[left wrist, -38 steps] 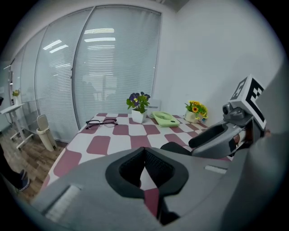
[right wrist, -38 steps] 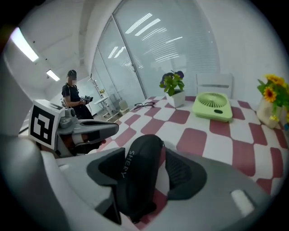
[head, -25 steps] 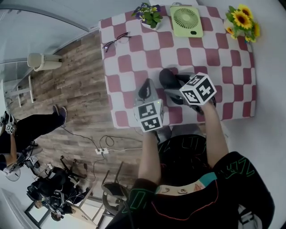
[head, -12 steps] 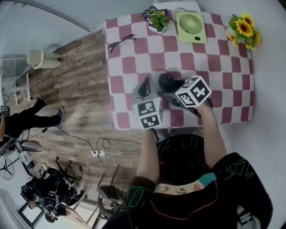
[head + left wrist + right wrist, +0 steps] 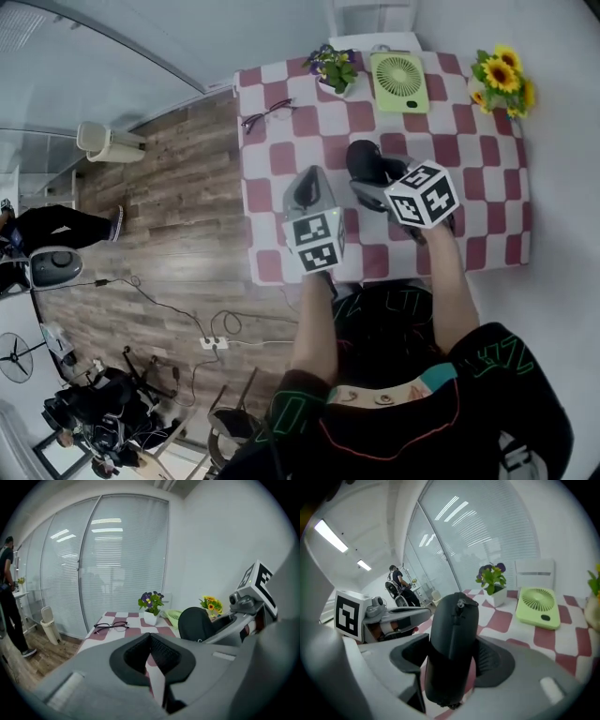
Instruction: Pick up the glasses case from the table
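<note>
Glasses case (image 5: 367, 161) has lifted off the checkered table (image 5: 487, 187) since a second ago. It sits at centre frame, long axis pointing upper left. Right gripper (image 5: 451, 656) angles down, its jaws just closed onto the case. Left gripper (image 5: 150, 641) at lower left has jaws together, empty.

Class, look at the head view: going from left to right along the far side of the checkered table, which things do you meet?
eyeglasses → potted purple flowers → green fan → sunflowers
</note>
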A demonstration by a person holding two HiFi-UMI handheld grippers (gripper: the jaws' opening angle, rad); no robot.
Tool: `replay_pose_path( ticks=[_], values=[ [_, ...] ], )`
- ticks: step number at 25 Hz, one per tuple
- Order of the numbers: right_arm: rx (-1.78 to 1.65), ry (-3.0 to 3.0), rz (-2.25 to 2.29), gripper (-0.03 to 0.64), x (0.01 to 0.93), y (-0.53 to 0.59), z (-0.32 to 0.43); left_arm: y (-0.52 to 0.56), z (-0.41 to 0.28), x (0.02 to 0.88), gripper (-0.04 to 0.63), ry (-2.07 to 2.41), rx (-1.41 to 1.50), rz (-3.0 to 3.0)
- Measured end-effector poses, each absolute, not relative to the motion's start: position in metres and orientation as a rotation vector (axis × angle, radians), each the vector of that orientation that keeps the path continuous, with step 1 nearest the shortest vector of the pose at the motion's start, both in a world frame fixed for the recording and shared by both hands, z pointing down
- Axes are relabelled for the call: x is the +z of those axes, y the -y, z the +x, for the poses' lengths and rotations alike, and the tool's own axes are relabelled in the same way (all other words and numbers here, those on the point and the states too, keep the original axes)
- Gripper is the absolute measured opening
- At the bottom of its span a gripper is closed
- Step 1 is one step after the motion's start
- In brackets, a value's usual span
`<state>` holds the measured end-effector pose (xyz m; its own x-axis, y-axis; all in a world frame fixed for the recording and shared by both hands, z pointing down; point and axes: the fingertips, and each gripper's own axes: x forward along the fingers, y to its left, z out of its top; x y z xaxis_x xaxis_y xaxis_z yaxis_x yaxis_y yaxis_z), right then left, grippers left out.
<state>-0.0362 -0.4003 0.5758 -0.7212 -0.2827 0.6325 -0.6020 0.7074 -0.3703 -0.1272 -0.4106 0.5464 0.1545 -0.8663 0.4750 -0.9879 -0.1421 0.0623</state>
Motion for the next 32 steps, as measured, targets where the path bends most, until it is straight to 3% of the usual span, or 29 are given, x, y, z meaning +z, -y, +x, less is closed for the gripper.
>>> replay_pose_path(
  ticks=[22,32],
  values=[
    [0.159,2.671,1.206,0.290,0.380,0.473,0.017,0.456,-0.116,0.366,0.006,2.021,0.237,2.352],
    [-0.093,2.620,1.526,0.290,0.327,0.482,0.084,0.476,-0.078,0.315,0.006,2.086,0.083,2.493]
  ],
)
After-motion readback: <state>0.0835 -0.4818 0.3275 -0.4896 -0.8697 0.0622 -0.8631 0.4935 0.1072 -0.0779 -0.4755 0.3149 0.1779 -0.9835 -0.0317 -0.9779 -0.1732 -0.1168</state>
